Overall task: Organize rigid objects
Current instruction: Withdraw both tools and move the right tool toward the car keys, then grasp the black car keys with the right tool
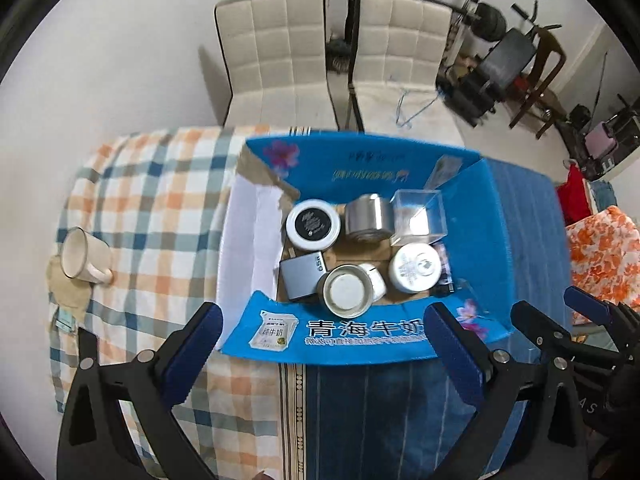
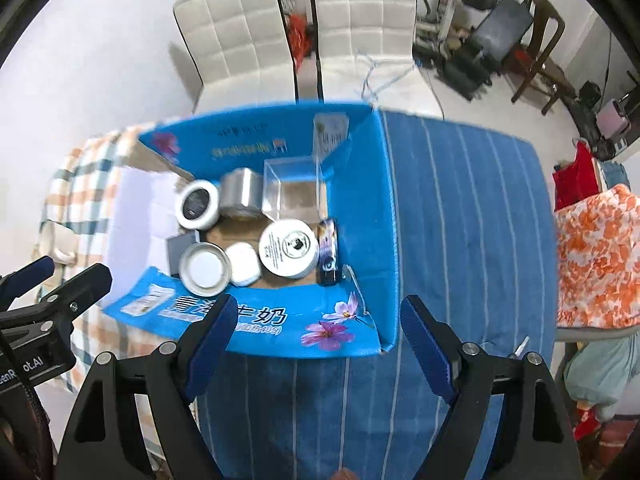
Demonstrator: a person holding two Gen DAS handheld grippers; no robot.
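Note:
A blue cardboard box [image 1: 488, 240] stands open on the table. It holds a black-lidded white jar [image 1: 313, 224], a silver tin [image 1: 368, 216], a clear plastic cube [image 1: 420, 216], a white printed jar [image 1: 415, 268], a metal-rimmed round tin [image 1: 346, 290] and a grey case [image 1: 304, 276]. My left gripper [image 1: 324, 332] hangs open and empty above the box's near flap. In the right wrist view, my right gripper [image 2: 320, 316] is also open and empty over the near flap of the box [image 2: 376, 208]. The white printed jar [image 2: 289, 247] and the clear cube [image 2: 296, 192] show there too.
A cream mug [image 1: 86, 258] lies on its side on the checked cloth [image 1: 152, 200] left of the box. Blue striped cloth [image 2: 460, 220] covers the table to the right. Two white padded chairs [image 1: 280, 52] stand behind the table. Exercise gear and a wooden chair fill the far right corner.

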